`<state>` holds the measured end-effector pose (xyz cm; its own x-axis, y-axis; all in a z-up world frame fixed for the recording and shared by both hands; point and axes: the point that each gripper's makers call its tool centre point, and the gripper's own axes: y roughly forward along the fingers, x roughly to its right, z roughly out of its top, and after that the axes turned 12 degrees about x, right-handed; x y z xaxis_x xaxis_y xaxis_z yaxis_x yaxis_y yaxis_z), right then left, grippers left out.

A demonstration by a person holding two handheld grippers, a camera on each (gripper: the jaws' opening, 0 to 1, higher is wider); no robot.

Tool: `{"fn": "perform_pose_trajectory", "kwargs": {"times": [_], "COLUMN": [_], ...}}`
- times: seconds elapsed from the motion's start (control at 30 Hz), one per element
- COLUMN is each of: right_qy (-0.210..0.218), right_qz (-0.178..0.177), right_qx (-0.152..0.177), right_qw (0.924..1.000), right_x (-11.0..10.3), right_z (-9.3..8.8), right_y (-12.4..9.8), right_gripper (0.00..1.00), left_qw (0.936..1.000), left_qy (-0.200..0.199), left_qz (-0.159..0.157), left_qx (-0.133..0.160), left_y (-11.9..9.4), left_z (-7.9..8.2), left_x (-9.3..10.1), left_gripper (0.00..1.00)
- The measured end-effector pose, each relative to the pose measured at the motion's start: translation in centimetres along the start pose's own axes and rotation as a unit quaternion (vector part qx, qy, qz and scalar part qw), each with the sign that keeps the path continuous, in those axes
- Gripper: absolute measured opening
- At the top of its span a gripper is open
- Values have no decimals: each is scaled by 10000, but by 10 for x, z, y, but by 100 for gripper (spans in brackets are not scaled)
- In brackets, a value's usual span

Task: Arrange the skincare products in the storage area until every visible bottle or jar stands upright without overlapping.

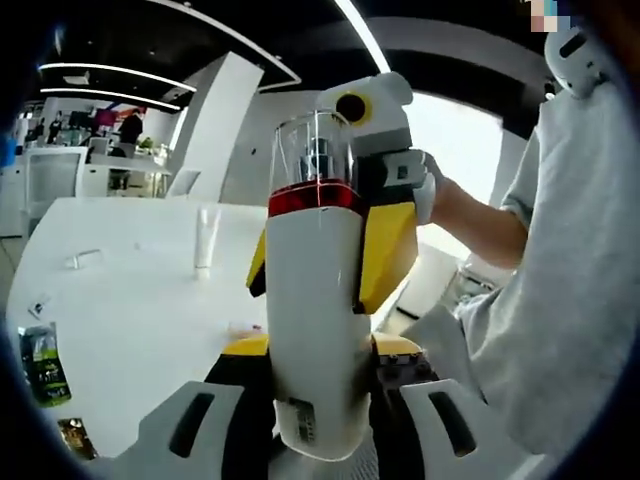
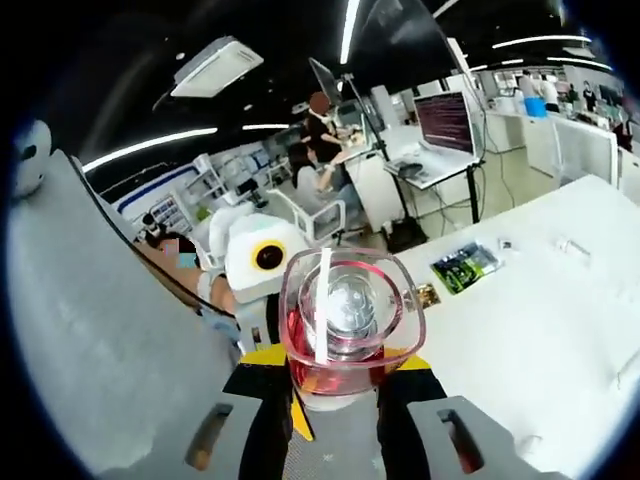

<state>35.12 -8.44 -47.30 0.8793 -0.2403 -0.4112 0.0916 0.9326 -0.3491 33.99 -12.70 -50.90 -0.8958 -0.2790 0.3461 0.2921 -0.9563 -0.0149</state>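
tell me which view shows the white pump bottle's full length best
The left gripper view: the white pump bottle shows side-on, with white body, red band and clear cap, held between both grippers. The right gripper view looks down onto its clear cap, hiding the body.

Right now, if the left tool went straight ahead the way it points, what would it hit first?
Probably the right tool, gripping the same white pump bottle just ahead; depth there is unclear. The white table lies off to the side.

Both cameras sit very near the shared white bottle (image 1: 312, 330), facing each other: left from its base, right over its clear cap (image 2: 350, 305).
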Motion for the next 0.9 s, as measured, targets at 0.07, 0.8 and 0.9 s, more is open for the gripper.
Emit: {"fn": "perform_pose_trajectory", "kwargs": {"times": [0.07, 0.8, 0.9], "right_qy": [113, -526, -703], "right_qz": [117, -139, -180], "right_qx": [15, 1769, 1729], "right_qw": [9999, 9827, 9823], "right_x": [-1, -10, -11], "right_z": [2, 34, 34], "right_y": [-2, 8, 8], "right_gripper": [24, 21, 21], "left_qw": [9999, 9994, 9993], "left_qy": [-71, -63, 46], "left_qz": [-26, 131, 141], "left_qx": [92, 326, 332], "left_y": [-1, 0, 0], "left_z": [4, 12, 12], "left_x": [0, -5, -6], "left_gripper": [32, 33, 33]}}
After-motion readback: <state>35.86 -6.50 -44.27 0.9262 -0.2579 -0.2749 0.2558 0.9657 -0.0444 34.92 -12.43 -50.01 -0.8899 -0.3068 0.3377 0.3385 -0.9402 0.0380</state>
